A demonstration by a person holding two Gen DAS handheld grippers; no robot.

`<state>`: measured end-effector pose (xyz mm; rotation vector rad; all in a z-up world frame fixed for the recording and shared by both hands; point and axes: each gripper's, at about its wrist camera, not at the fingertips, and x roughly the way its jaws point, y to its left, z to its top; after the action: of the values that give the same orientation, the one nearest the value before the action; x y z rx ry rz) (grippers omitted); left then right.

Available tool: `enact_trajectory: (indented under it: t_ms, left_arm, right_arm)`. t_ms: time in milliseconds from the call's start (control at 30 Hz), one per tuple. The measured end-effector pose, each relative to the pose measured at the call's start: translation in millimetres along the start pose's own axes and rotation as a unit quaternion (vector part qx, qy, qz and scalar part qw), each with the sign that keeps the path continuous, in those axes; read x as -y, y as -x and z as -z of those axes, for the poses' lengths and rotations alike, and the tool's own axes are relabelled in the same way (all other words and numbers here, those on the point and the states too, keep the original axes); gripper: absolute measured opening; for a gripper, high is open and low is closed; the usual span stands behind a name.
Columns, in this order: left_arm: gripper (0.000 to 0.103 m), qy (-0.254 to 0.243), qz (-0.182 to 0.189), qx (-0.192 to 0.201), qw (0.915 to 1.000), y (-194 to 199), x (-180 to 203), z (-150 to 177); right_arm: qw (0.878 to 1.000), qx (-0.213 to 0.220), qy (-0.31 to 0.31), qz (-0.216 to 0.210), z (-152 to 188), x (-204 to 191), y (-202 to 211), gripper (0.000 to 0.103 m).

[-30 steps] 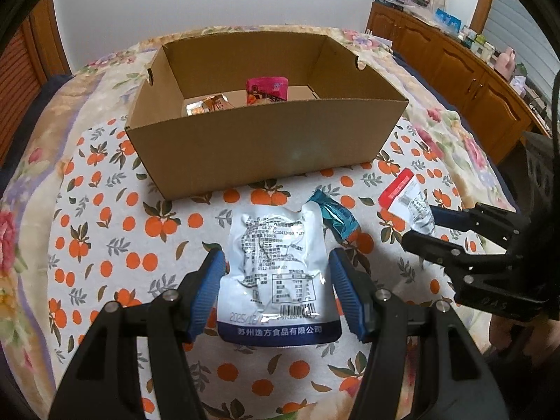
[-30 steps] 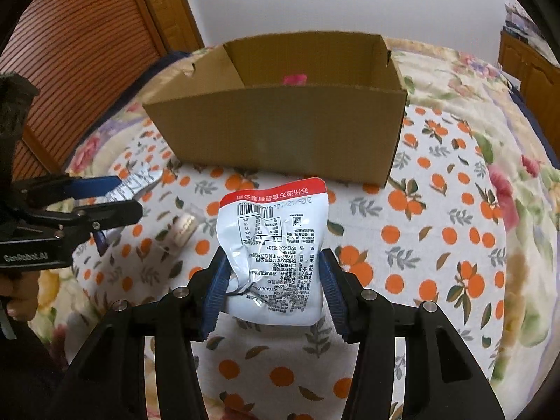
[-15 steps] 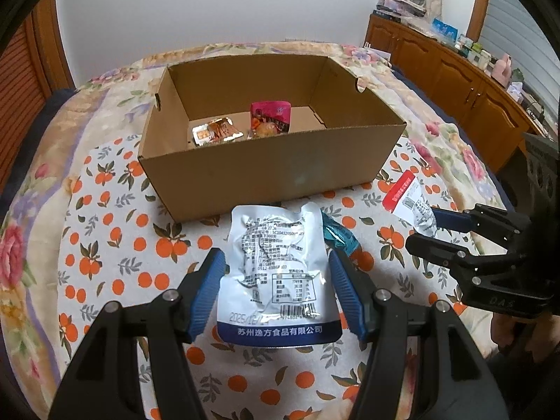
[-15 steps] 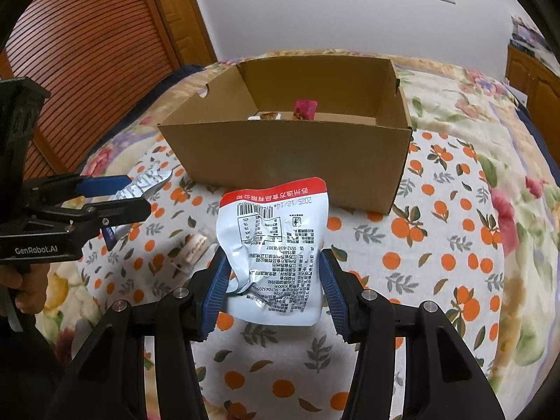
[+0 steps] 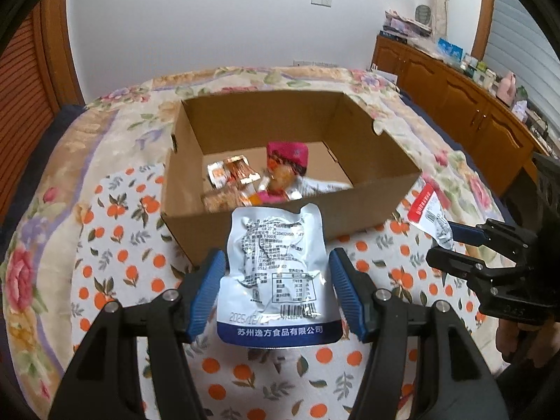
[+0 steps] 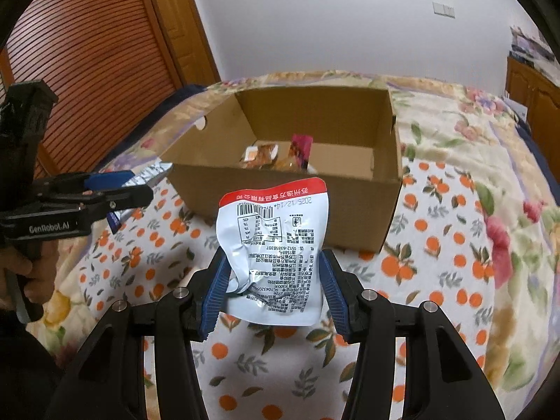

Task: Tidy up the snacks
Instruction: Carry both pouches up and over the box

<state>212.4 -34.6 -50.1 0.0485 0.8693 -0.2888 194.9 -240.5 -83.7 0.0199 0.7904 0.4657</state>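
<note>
My left gripper (image 5: 276,292) is shut on a silver snack pouch with a blue bottom band (image 5: 276,273), held up in front of the cardboard box (image 5: 350,206). My right gripper (image 6: 273,288) is shut on a silver pouch with a red band (image 6: 274,248), also lifted before the box (image 6: 280,203). Inside the box lie a pink packet (image 5: 287,155) and orange snack packs (image 5: 231,175). Each gripper shows in the other's view, the right gripper (image 5: 451,245) at the right edge and the left gripper (image 6: 133,189) at the left edge.
The box stands on a bed with an orange-print cloth (image 5: 115,266) over a floral quilt (image 6: 490,161). A wooden cabinet (image 5: 465,98) with clutter runs along the right wall. A slatted wooden door (image 6: 80,59) is at left. A hand (image 6: 21,262) holds the left gripper.
Both grippers have risen with their pouches and tilted up, so the box interior and its snacks show more. The teal packet on the cloth has dropped out of sight behind the left pouch.
</note>
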Motion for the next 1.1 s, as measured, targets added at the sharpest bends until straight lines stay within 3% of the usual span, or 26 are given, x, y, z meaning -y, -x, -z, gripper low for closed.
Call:
enact_trajectory:
  t_ms: [300, 533, 733, 900, 1100]
  left_arm:
    - [0.061, 0.009, -0.007, 0.04, 0.9992, -4.4, -16.9, -43.7]
    - [0.061, 0.021, -0.011, 0.041, 0.9989, -25.0, -38.9, -66.0]
    - [0.061, 0.024, -0.007, 0.037, 0.999, -47.5, -53.2, -80.4]
    - [0.061, 0.037, 0.034, 0.023, 0.9985, -71.6, -58.7, -83.4]
    - [0.061, 0.026, 0.024, -0.001, 0.9994, -95.3, -53.7, -75.0]
  right_arm:
    - [0.999, 0.024, 0.035, 0.02, -55.3, 1.2, -10.2, 0.052]
    - [0.997, 0.024, 0.062, 0.027, -92.4, -2.8, -30.1, 0.052]
    - [0.997, 0.007, 0.069, 0.034, -104.7, 2.9, -59.9, 0.052]
    - [0.997, -0.008, 0.065, 0.038, -106.4, 10.5, -84.1, 0.052]
    - [0.997, -0.027, 0.055, 0.043, -101.1, 14.6, -112.6, 0.052]
